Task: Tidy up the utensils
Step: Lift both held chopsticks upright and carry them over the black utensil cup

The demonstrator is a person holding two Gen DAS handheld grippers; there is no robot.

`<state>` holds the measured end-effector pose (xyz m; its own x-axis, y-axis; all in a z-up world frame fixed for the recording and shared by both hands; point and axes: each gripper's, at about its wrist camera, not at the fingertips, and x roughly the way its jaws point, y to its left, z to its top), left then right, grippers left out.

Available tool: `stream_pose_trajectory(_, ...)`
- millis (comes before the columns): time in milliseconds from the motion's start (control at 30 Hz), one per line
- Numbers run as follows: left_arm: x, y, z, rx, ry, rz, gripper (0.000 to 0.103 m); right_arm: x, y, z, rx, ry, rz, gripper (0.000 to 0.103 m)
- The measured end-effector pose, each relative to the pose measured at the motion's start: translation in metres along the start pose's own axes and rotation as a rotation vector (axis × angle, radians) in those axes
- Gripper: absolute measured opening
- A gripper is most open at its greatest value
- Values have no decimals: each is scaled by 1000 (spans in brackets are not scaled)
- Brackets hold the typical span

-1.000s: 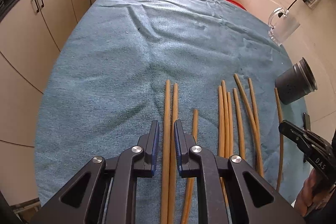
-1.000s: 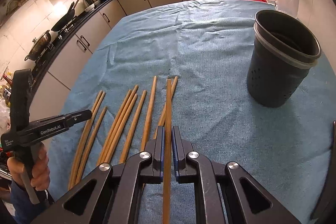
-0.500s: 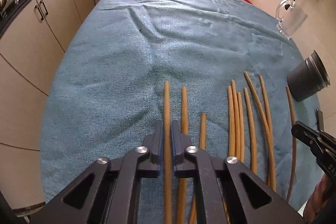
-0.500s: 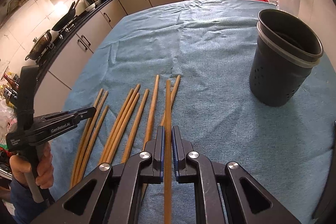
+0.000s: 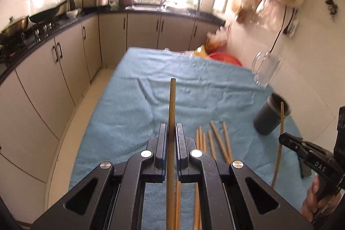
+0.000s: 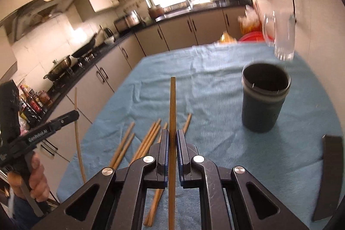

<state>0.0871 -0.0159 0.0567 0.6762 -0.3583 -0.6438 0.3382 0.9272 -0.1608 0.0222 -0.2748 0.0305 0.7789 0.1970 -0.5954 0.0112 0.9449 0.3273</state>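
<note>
From the left wrist, the left gripper is clamped on one chopstick, lifted clear of the blue cloth and pointing toward the far edge. The right gripper shows near the right edge, pinching a second chopstick beside the dark holder, which stands at the cloth's right edge with a glass mug behind it. Roughly five loose chopsticks lie fanned between the held one and the holder, with at least two more partly hidden under the gripper near the front edge; the exact total I cannot tell. From the right wrist, the right gripper is closed on its chopstick, raised off the cloth, and the left gripper at the left edge grips its own stick. The holder looks empty as far as its mouth shows. About seven or eight chopsticks remain lying. So I judge the task barely begun: two sticks picked up, none stowed, one holder, one mug.
</note>
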Motion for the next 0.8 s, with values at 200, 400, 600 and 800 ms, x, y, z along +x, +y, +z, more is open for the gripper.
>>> stream_pose_trajectory(200, -29, -11, 4, 8, -61, -29, 6, -38, 14, -2, -43, -125, 1, 7)
stream_pose_trajectory(400, -38, -27, 11, 33, -87, -33, 6, -58, 11, 3, -20, -189, -5, 7)
stream_pose_trajectory(600, -39, -40, 22, 44, -95, -55, 6, -72, 5, 9, 4, -235, -12, 7)
stream_pose_trajectory(800, -39, -68, 38, 84, -107, -98, 6, -94, -6, 24, 29, -292, -29, 7)
